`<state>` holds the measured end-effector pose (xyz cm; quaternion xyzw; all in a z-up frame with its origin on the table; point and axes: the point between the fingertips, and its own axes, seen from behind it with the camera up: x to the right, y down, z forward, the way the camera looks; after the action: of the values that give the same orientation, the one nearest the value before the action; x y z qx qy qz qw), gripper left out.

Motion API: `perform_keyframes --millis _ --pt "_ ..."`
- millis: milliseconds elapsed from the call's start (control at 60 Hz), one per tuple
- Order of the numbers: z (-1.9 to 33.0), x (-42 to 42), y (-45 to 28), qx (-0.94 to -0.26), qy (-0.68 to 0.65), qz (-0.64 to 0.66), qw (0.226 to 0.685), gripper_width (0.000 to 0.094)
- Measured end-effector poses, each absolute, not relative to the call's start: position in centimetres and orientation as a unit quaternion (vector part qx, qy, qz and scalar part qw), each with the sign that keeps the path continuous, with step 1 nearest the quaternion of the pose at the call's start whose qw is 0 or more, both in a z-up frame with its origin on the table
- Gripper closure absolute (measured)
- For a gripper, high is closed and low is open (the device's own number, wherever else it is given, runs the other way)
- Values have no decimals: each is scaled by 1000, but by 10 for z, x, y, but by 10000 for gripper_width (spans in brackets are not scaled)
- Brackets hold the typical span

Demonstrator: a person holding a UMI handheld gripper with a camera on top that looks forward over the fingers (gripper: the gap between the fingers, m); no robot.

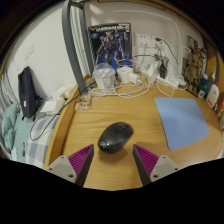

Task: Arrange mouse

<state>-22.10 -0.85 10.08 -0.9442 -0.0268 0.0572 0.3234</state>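
A black computer mouse [115, 136] lies on the wooden desk [110, 112], just ahead of my fingers and slightly left of the middle between them. My gripper [111, 160] is open, its two magenta pads [77, 159] spread wide apart with bare desk between them. It holds nothing. A blue mouse mat [187, 120] lies on the desk to the right of the mouse, apart from it.
White cables and adapters [122, 78] clutter the desk's far edge, below a robot poster [110, 44] on the wall. A white bottle [212, 95] stands at the far right. A black bag [27, 90] and a cloth lie on a surface left of the desk.
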Motion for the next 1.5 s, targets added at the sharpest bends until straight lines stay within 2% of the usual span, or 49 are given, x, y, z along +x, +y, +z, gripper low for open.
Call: perform_keyframes --millis 367,383,533,683,717,767,783,833,967,1100,1200,1283,1367,1383,1500 --pt "84 -268 73 -948 -30 54 312 150" --pt "87 -252 56 -948 -29 56 313 149" --pt "79 -282 85 -949 -56 48 308 149" --pt "80 -269 75 -948 -68 38 309 169" --pt "79 -269 75 -948 -71 30 308 193" --pt "78 -265 75 -948 -76 25 309 287" --pt "77 -265 75 -948 -75 26 309 269" --pt "78 -262 78 -946 -71 25 314 441" --pt "79 -258 78 -945 -70 34 317 476" --pt "80 -261 77 -944 -78 21 320 631" --pt "82 -260 76 -945 -75 26 317 669" --pt "117 -267 74 -937 -88 43 335 668" --pt "179 -262 79 -923 -104 39 367 666" --pt "182 -267 95 -922 -108 39 370 668" --pt "272 -224 102 -899 -108 32 422 667"
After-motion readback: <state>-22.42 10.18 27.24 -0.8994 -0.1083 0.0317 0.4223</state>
